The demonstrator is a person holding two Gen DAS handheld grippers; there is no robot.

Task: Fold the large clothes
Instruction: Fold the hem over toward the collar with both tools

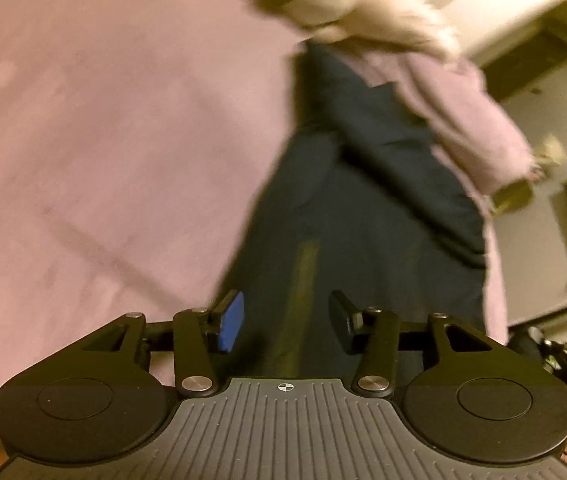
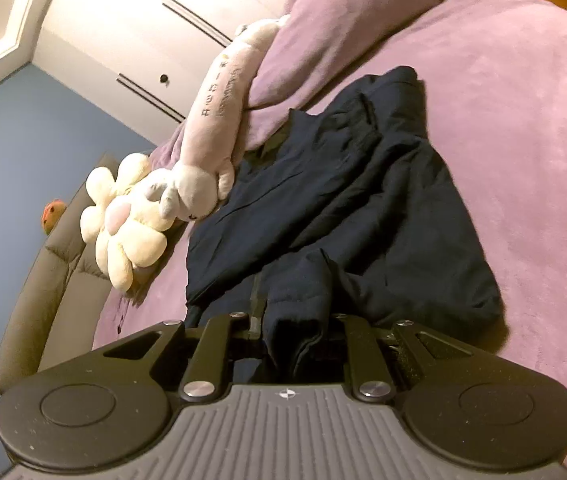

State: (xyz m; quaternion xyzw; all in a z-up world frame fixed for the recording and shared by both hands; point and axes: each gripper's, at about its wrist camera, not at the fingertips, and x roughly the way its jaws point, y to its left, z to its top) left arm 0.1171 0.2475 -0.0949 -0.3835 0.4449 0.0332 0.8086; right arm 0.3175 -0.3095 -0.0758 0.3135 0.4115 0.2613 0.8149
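A large dark navy jacket (image 2: 347, 200) lies crumpled on a purple blanket (image 2: 523, 120) on the bed. My right gripper (image 2: 291, 340) is shut on a bunched edge of the jacket near its zipper; the fabric hides the fingertips. In the left wrist view the jacket (image 1: 363, 220) stretches away from me, blurred by motion. My left gripper (image 1: 287, 320) is open, its blue-padded finger (image 1: 231, 320) and black finger (image 1: 341, 318) apart just above the jacket's near end, holding nothing.
A long pink plush toy (image 2: 219, 120) and a cream flower-shaped plush (image 2: 123, 216) lie against the purple pillow (image 2: 343, 20) beside the jacket's far end. A grey padded headboard (image 2: 51, 272) borders the bed. White cupboards (image 2: 143, 20) stand behind.
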